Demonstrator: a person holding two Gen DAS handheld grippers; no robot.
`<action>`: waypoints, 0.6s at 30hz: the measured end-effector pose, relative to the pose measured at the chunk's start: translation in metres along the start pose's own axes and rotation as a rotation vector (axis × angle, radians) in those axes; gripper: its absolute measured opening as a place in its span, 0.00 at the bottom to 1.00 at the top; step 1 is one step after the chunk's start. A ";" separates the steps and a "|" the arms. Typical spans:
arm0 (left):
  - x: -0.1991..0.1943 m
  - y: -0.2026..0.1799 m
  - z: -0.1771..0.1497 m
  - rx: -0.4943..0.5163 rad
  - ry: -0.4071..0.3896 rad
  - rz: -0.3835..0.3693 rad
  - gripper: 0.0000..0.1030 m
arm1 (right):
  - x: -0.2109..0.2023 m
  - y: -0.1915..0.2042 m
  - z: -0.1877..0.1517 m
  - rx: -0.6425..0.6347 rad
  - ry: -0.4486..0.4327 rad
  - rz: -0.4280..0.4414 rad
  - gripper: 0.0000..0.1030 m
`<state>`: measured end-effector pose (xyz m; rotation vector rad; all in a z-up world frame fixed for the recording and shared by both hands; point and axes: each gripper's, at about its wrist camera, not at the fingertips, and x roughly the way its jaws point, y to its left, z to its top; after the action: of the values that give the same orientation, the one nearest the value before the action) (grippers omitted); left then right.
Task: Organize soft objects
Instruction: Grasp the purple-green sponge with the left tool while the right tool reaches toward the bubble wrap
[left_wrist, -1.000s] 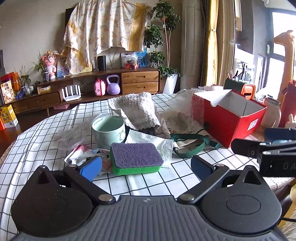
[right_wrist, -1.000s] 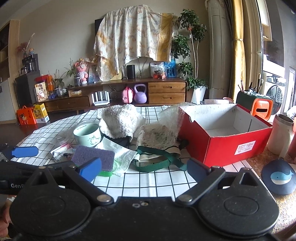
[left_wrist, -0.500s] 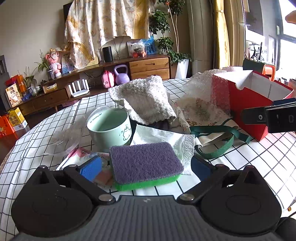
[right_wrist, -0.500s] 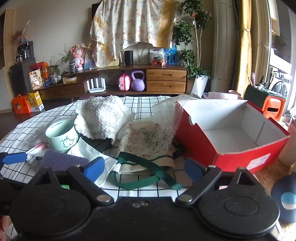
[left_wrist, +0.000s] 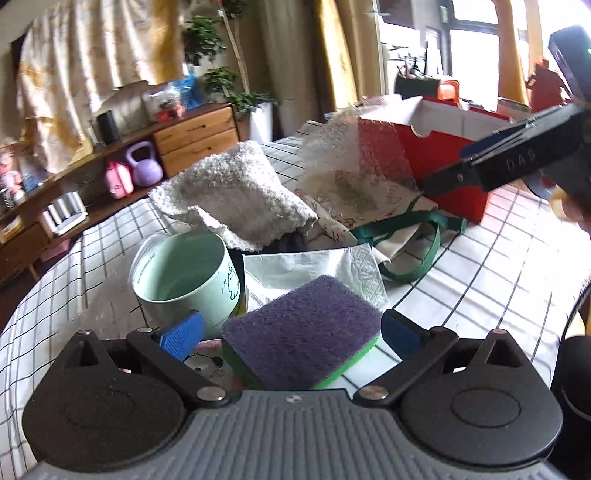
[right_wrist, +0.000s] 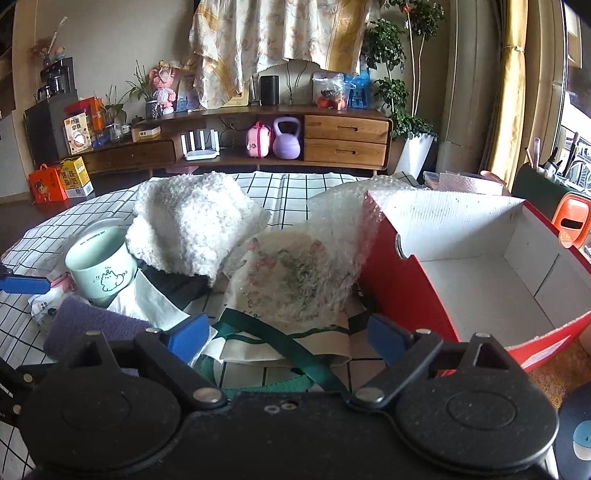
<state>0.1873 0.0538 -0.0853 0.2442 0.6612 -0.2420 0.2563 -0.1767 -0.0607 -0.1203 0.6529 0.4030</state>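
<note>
Sponge (left_wrist: 301, 330) lies between the spread left hand-held gripper (left_wrist: 291, 334); right hand-held gripper (right_wrist: 284, 338) gapes over the tote strap (right_wrist: 266, 334).

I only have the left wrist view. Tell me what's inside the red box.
Observer: Nothing that the right wrist view shows. The box has a bare white floor.
Operator: Report the right claw.
Observer: The right claw is open, though its jaws have just closed a little. The green strap lies between them, ungripped.
Operator: Say what's past the box on the right.
Observer: A dark pad with a whale print, on the near side.
</note>
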 end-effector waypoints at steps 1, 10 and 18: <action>0.004 0.006 -0.001 0.014 0.005 -0.023 1.00 | 0.002 0.000 0.001 -0.003 0.004 0.002 0.90; 0.026 0.040 -0.010 0.053 0.022 -0.233 1.00 | 0.021 0.000 0.009 -0.010 0.055 0.013 0.90; 0.041 0.039 -0.018 0.066 0.021 -0.267 1.00 | 0.049 -0.005 0.016 0.047 0.078 -0.036 0.87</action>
<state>0.2198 0.0904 -0.1188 0.2213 0.7071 -0.5183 0.3023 -0.1615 -0.0782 -0.1034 0.7352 0.3494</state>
